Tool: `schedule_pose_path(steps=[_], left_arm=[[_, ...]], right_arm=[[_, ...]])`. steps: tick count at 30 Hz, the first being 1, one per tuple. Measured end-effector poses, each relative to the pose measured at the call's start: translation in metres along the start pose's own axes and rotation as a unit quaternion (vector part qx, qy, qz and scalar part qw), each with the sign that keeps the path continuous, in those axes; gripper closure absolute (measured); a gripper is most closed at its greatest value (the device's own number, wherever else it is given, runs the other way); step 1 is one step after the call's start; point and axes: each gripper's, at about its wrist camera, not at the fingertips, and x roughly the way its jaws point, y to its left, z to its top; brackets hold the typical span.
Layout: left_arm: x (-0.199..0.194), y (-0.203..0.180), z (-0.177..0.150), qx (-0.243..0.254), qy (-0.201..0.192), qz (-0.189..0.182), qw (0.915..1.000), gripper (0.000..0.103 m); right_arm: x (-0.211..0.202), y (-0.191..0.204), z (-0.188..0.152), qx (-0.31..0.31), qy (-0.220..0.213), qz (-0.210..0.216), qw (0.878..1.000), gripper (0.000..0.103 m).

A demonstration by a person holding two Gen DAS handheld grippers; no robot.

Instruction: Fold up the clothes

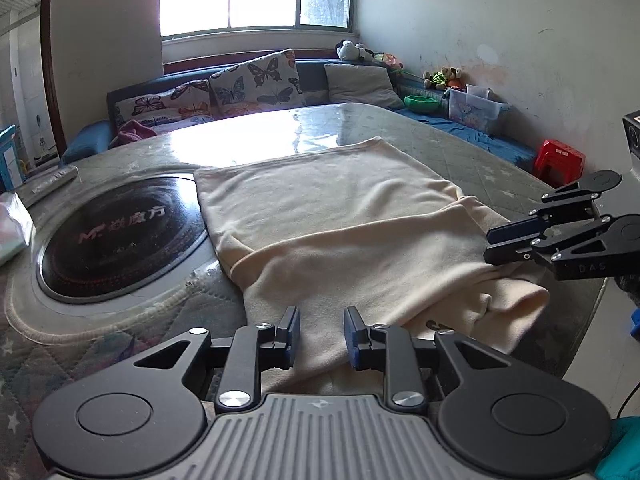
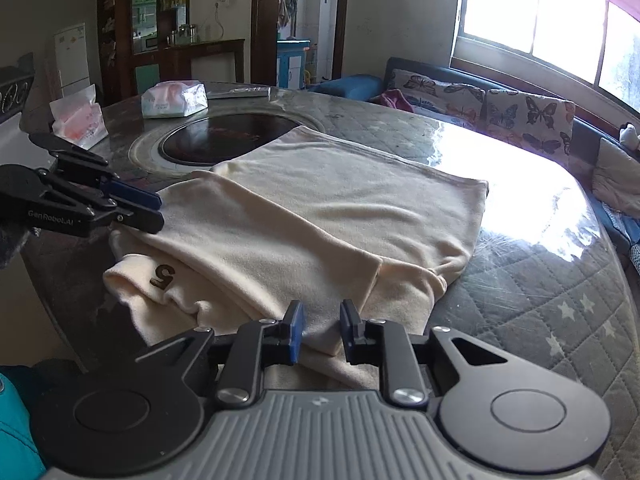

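Observation:
A cream garment (image 1: pixel 340 220) lies partly folded on the round table, one side laid over the middle; it also shows in the right wrist view (image 2: pixel 320 216), with a dark "5" print (image 2: pixel 162 276) near its bunched end. My left gripper (image 1: pixel 322 334) is open, its jaws apart over the garment's near edge, holding nothing. It appears from the side in the right wrist view (image 2: pixel 158 210). My right gripper (image 2: pixel 320 330) is open over the opposite edge, empty. It appears from the side in the left wrist view (image 1: pixel 490 242).
A black induction hob (image 1: pixel 120 236) is set into the table (image 2: pixel 540 280), touching the garment's far corner. Tissue packs (image 2: pixel 174 98) and a flat box (image 2: pixel 240 92) sit beyond it. A sofa with butterfly cushions (image 1: pixel 256 80) and a red stool (image 1: pixel 560 160) stand behind the table.

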Motion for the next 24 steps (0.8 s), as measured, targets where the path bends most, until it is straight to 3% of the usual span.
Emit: schedule_pose_path(steps=[6,8,10,14,17,22,24], left_arm=[[-0.020,-0.008,-0.012,0.064,0.004,-0.004,0.9979,0.074],[-0.024,-0.014,-0.017,0.088,0.007,-0.005,0.9960,0.066],[-0.023,-0.024,-0.021,0.114,0.002,-0.006,0.9934,0.064],[-0.021,-0.041,-0.026,0.155,-0.012,-0.008,0.9878,0.064],[-0.019,-0.055,-0.031,0.197,-0.026,-0.006,0.9801,0.064],[-0.011,-0.069,-0.037,0.241,-0.043,-0.002,0.9697,0.064],[-0.008,-0.069,-0.035,0.237,-0.047,-0.003,0.9705,0.073]], right_arm=[[-0.017,-0.001,0.005,-0.019,-0.006,0.008,1.000,0.083],[-0.019,0.000,0.005,-0.026,-0.003,0.009,1.000,0.080],[-0.021,0.002,0.003,-0.039,0.002,0.007,0.999,0.076],[-0.028,0.008,-0.003,-0.054,0.006,0.005,0.999,0.075],[-0.034,0.011,-0.008,-0.064,0.006,0.005,0.998,0.061],[-0.042,0.019,-0.019,-0.087,0.014,0.006,0.996,0.054],[-0.043,0.022,-0.022,-0.102,0.016,0.006,0.995,0.051]])
